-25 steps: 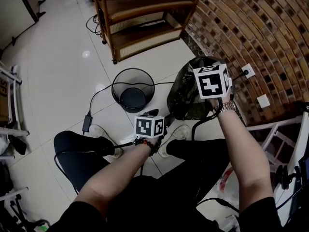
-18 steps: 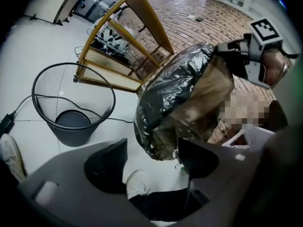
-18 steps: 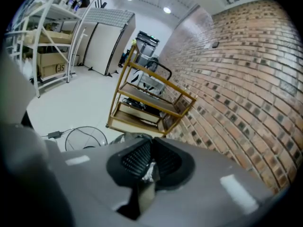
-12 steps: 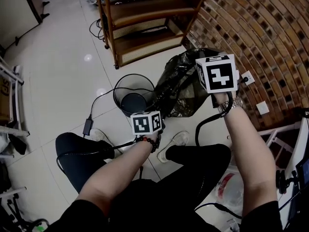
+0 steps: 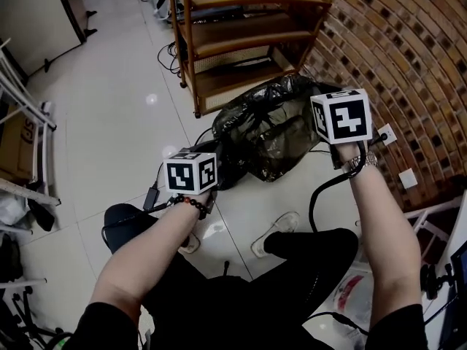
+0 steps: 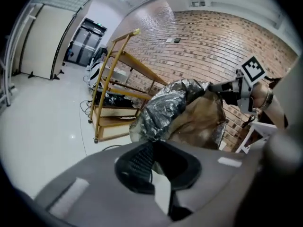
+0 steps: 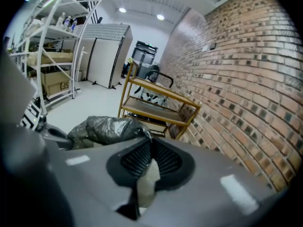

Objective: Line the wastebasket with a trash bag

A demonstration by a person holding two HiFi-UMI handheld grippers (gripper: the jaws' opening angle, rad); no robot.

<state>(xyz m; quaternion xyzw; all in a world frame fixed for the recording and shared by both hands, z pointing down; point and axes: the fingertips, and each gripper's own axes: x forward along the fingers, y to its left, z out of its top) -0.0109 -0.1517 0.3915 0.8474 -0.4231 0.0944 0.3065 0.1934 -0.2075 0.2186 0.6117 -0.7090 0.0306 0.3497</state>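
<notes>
A black trash bag (image 5: 263, 133) hangs stretched between my two grippers, above the floor in front of the wooden rack. My left gripper (image 5: 211, 157) holds its left edge. Its jaws have just been closing, and in the left gripper view (image 6: 151, 148) they are shut on the film while the bag (image 6: 180, 112) billows ahead. My right gripper (image 5: 315, 99) is shut on the opposite edge, with pale film pinched between its pads (image 7: 150, 150) and the bag (image 7: 106, 129) bulging to the left. The wire wastebasket is hidden behind the bag and the left gripper's cube.
A wooden shelf rack (image 5: 241, 35) stands just behind the bag. The brick wall (image 5: 408, 42) with a socket (image 5: 387, 133) runs along the right. Black cables (image 5: 149, 195) lie on the white floor by the person's shoes (image 5: 276, 232). White metal shelving (image 5: 22, 108) stands at the left.
My left gripper moved up and to the left and closed on the bag's edge. The bag now spreads wide between both grippers. The wastebasket, seen earlier, is now covered.
</notes>
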